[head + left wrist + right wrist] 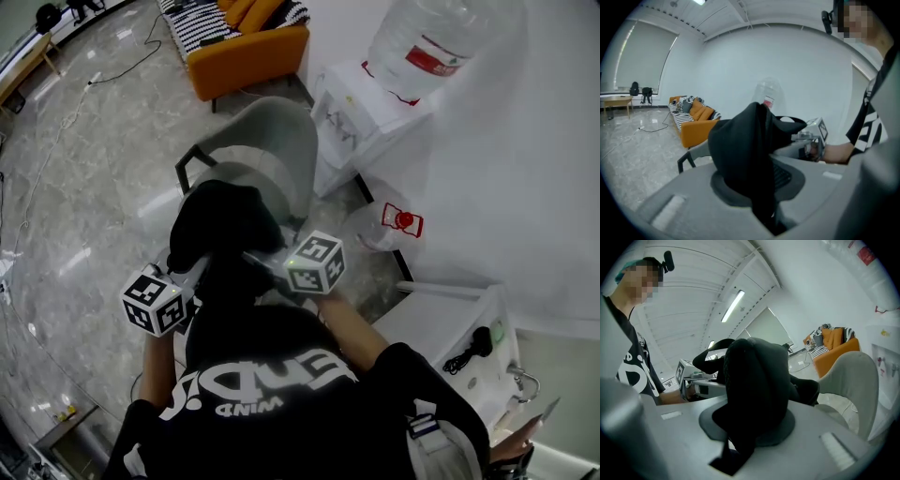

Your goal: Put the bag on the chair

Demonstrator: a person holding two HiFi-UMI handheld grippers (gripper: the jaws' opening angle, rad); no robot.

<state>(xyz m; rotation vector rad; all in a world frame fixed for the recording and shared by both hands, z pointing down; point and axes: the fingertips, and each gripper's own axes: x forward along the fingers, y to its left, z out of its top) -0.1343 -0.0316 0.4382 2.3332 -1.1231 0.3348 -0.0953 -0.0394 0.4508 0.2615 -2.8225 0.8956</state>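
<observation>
The black fabric bag [220,225] is hanging bunched between the two grippers. The left gripper [765,213] is pinching a fold of its cloth, with its jaws pressed nearly together on it. The right gripper [733,451] is gripping from the other side, its jaws clamped on a dark strip of the bag that is running down into the gap between them.

In the head view the bag is sitting over the front of the seat of the grey moulded shell chair [272,141], and the chair's curved back is rising just beyond it. The bag itself is hiding its underside, so I cannot tell whether it is resting on the seat or hanging just above it. There the jaws are also lying under the cloth – only the marker cubes are showing. The bag's opening and its contents are not showing in any view.

A large clear water bottle with a red label [427,42] is standing inverted on a white water dispenser [361,122] just beside the chair; its top is running out of the picture and its fill level is hard to make out. A second clear bottle with a red fitting [367,230] is lying on the grey marble floor [84,187] at the dispenser's foot. Well beyond the chair an orange sofa [248,47] is carrying striped cushions. At the lower right a white counter [441,319] is carrying a black cable [469,349].
</observation>
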